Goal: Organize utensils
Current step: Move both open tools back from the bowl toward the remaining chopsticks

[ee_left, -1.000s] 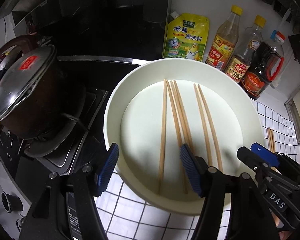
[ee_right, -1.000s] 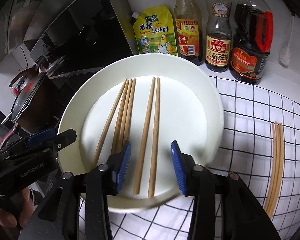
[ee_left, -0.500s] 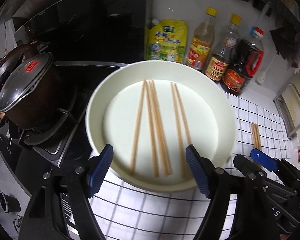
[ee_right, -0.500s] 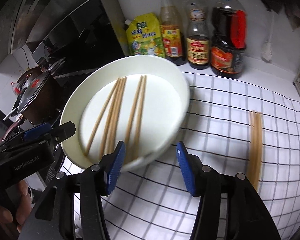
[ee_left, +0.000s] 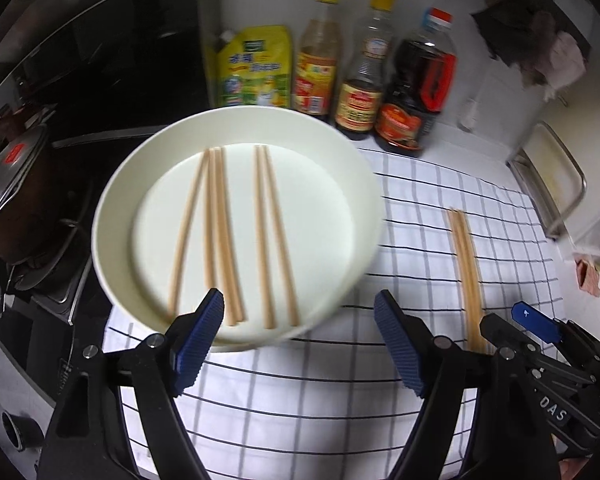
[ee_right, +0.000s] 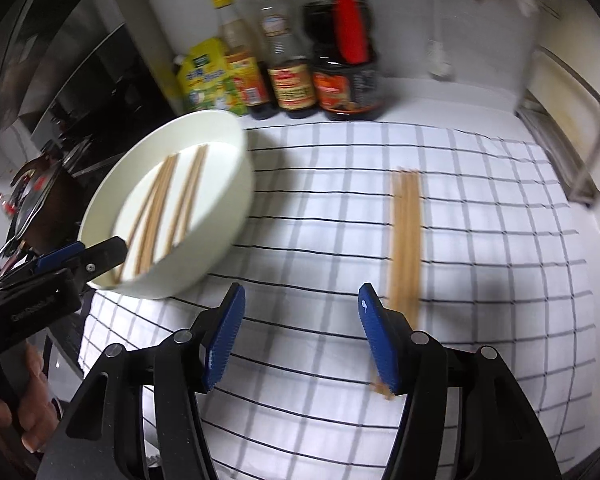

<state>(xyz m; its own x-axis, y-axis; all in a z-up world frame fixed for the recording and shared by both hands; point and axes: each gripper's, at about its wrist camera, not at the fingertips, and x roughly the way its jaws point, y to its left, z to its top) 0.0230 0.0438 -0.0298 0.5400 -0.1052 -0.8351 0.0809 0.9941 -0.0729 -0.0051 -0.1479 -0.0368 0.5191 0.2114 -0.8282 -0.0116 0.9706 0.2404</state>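
A white bowl (ee_left: 116, 216) holds several wooden chopsticks (ee_left: 260, 232) lying side by side. It stands on the left part of a checked cloth (ee_left: 412, 200). My left gripper (ee_left: 298, 320) hovers at the bowl's near right rim, jaws opening, nothing between them. More chopsticks (ee_right: 407, 236) lie in a bundle on the cloth to the right. My right gripper (ee_right: 302, 308) hangs over bare cloth just left of that bundle, jaws opening and empty. The bowl (ee_right: 228, 184) sits far left in the right wrist view, with the left gripper's fingers (ee_right: 100, 254) at its near edge.
Sauce bottles (ee_left: 360, 92) and a yellow pouch (ee_left: 256, 68) line the back wall. A lidded pot (ee_left: 12, 184) sits on the stove at left. A metal rack (ee_right: 572, 120) borders the cloth at right. A hand (ee_right: 4, 412) shows at lower left.
Both grippers have swung right, away from over the bowl and onto the cloth, and their jaws have widened. The loose chopstick bundle on the cloth has come into fuller view.
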